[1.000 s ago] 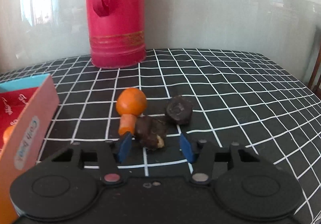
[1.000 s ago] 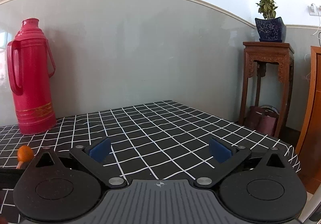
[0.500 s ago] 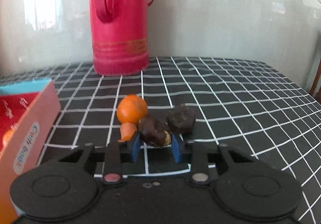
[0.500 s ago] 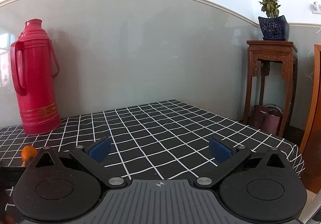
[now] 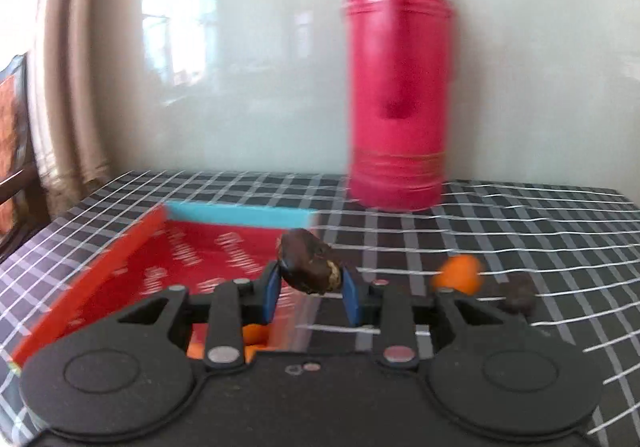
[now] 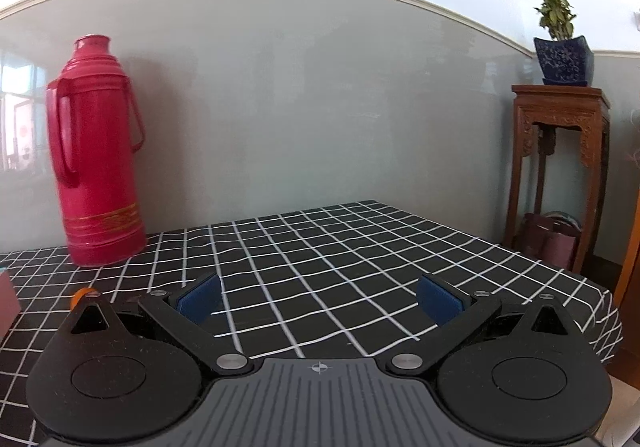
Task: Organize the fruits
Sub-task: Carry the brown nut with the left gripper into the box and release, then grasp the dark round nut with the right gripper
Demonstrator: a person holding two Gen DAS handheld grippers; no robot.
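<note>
1. Far left in the left wrist view, the red box point(image 5: 132, 267) lies open on the checked worktop point(image 5: 540, 231), its blue end wall facing the back wall, and something orange point(image 5: 256, 337) peeks out low inside it, mostly hidden behind the tool body

2. Centre now: the left tool point(image 5: 310, 287) is closed down on the dark fruit point(image 5: 310, 267), blue pads pinching it on both sides, and the fruit hangs in the air right at the box's near right edge, clear of the cloth

3. So this looks like the carry step, one fruit on its way into the box; the picture is smeared with motion blur, so exact height over the box I cannot tell

4. Next move, by my reading: bring the fruit fully over the red floor, lower, then part the pads gently so the lumpy thing doesn't roll out

5. Right of the tool, the orange fruit point(image 5: 458, 275) and another dark fruit point(image 5: 520, 295) sit on the cloth, near each other, waiting their turn

6. Behind them the red thermos point(image 5: 400, 107) stands upright by the wall

7. Over to the right tool point(image 6: 320, 297): pads spread wide, nothing between them, hovering above bare cloth
</note>
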